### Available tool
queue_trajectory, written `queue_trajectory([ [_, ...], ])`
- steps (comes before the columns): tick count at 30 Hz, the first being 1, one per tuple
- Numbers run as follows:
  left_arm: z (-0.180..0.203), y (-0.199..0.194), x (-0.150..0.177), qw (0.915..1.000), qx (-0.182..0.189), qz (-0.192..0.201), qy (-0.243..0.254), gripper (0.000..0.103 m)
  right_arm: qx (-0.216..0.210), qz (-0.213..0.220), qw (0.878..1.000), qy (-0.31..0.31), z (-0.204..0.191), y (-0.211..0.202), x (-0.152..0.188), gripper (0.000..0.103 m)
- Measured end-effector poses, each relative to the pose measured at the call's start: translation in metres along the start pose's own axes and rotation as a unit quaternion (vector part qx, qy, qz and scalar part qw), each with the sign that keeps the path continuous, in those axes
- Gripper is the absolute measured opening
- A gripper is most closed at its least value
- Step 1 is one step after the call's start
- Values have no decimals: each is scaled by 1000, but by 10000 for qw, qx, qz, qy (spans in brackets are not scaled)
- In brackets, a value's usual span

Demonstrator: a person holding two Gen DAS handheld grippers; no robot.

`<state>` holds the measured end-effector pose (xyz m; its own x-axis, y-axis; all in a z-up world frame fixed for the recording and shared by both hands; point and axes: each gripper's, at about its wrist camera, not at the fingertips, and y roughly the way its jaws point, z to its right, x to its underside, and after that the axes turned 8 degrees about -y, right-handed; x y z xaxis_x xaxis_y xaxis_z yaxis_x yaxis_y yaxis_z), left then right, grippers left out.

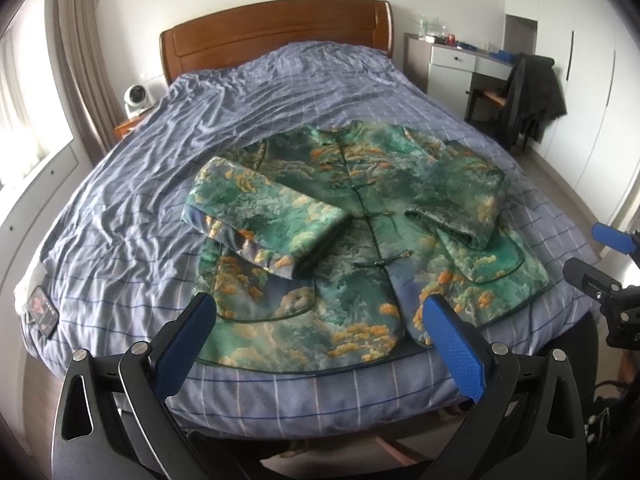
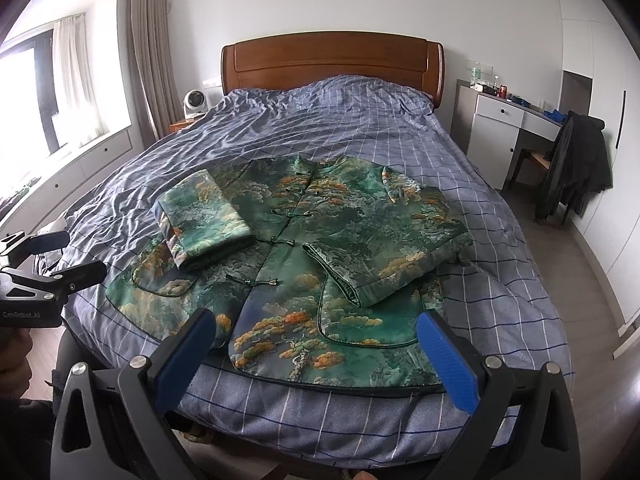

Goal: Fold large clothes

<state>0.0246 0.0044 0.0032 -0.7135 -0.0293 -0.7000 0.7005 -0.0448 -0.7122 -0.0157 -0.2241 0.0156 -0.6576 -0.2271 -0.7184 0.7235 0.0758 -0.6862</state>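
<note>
I see the green printed jacket (image 1: 360, 216) lying face up on the bed (image 1: 160, 184), its hem along the foot edge and its collar toward the wooden headboard (image 1: 276, 32). Both sleeves are already folded in across the front, so they cover part of the chest and the top of each pocket; the back of the jacket is hidden against the blue checked duvet. From the left wrist view the dark thing at the left foot corner of the bed (image 1: 40, 308) is too blurred for me to name (possibly a phone or a remote). The far desk (image 2: 516, 114) carries small clutter I cannot make out, and a black coat (image 2: 576, 164) hangs over the chair beside it.

My left gripper (image 1: 320, 344) hangs just above the hem near the foot edge, its blue pads spread wide and holding nothing. My right gripper (image 2: 316, 356) sits in much the same pose over the hem, fingers wide apart and clear of the cloth. Each gripper shows only partly at the rim of the other's view, and a bit of hand (image 2: 16, 356) shows behind the left one.
</note>
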Motion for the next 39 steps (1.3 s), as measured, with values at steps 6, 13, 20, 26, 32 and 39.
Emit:
queue_trajectory([
  [6, -1, -1, -1, 10000, 9, 4, 29, 103, -39, -6, 10000, 3, 0, -3, 0, 102],
  [13, 1, -1, 0, 10000, 0, 14, 39, 103, -99, -69, 9999, 52, 1, -2, 2, 102],
  [20, 2, -1, 0, 10000, 3, 17, 46, 103, -36, -17, 10000, 47, 2, -3, 2, 102],
  [26, 2, -1, 1, 10000, 1, 3, 36, 103, 10, -12, 9999, 131, 5, -3, 2, 102],
  [32, 3, -2, 5, 10000, 12, -1, 33, 103, -64, -83, 9999, 113, 5, -3, 3, 102],
  [39, 3, -2, 5, 10000, 14, -11, 33, 103, -35, -78, 9998, 157, 3, -5, 3, 102],
])
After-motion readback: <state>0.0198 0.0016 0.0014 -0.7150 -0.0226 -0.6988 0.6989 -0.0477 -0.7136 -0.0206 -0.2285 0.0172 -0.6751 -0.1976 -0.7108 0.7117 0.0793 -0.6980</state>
